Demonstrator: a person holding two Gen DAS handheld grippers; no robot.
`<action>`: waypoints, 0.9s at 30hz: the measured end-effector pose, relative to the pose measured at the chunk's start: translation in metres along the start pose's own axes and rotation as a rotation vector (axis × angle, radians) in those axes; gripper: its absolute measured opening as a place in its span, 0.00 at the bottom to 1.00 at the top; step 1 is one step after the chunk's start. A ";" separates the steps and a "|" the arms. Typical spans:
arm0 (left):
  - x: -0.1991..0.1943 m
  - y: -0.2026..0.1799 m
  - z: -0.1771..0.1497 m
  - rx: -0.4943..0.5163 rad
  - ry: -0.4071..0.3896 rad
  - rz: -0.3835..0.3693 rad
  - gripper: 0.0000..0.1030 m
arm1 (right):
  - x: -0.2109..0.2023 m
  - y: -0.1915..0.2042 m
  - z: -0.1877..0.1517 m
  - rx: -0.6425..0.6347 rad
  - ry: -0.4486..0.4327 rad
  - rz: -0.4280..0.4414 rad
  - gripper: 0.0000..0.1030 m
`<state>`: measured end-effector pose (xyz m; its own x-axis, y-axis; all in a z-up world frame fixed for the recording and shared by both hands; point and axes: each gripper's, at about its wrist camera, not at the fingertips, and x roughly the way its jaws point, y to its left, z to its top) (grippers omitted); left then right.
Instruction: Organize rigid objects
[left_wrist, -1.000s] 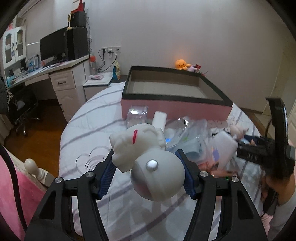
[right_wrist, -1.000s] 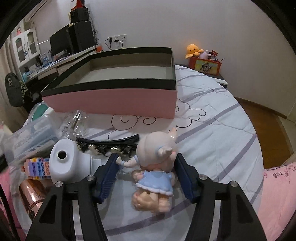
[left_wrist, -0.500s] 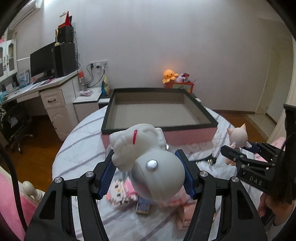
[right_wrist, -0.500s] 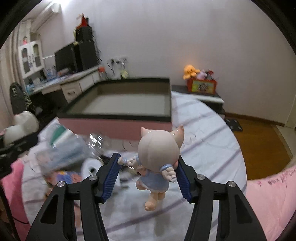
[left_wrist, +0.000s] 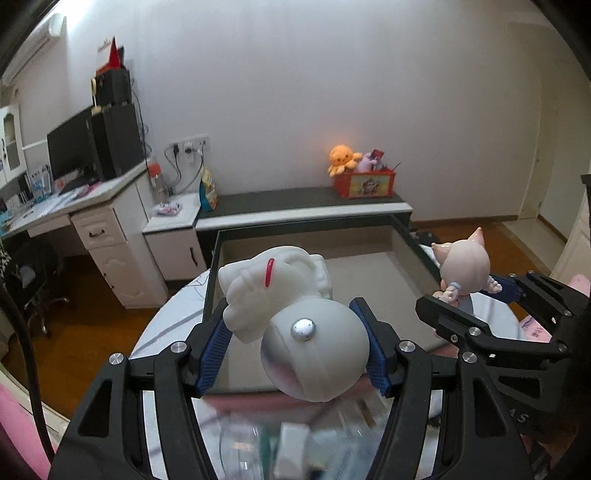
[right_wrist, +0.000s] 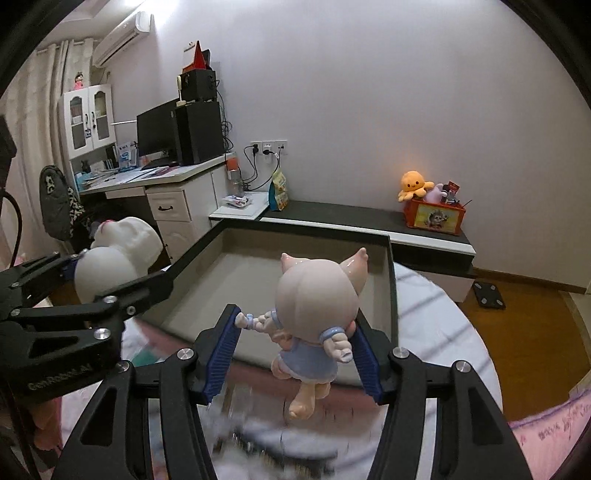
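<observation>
You have the white astronaut figure (left_wrist: 295, 325) clamped in your left gripper (left_wrist: 295, 354) and the pig-eared doll (right_wrist: 314, 314) in your right gripper (right_wrist: 295, 350), with the open pink box (right_wrist: 392, 295) just ahead and below both.

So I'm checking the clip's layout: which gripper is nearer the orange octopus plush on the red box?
Right, as a judgement. The orange octopus plush sits far right; the right gripper hangs on that side, the left gripper farther left.

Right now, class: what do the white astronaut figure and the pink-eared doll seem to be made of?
White astronaut figure: probably matte plastic or resin; dull, even surface. Pink-eared doll: likely glossy vinyl or glazed plastic; highlights shine on its ears.
</observation>
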<state>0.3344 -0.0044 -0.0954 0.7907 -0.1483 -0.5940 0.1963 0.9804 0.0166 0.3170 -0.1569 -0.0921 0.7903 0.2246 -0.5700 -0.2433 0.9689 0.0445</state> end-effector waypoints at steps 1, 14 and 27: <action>0.012 0.003 0.004 -0.002 0.015 0.006 0.63 | 0.008 -0.001 0.004 0.004 0.007 0.004 0.57; 0.111 0.017 0.004 -0.017 0.234 0.016 0.60 | 0.105 -0.019 0.004 0.073 0.198 0.028 0.58; 0.014 0.024 0.009 -0.050 -0.002 0.069 0.93 | 0.044 -0.021 0.013 0.116 0.056 0.047 1.00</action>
<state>0.3556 0.0163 -0.0967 0.8023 -0.0798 -0.5916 0.1115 0.9936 0.0172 0.3641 -0.1664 -0.1072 0.7461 0.2670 -0.6099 -0.2100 0.9637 0.1650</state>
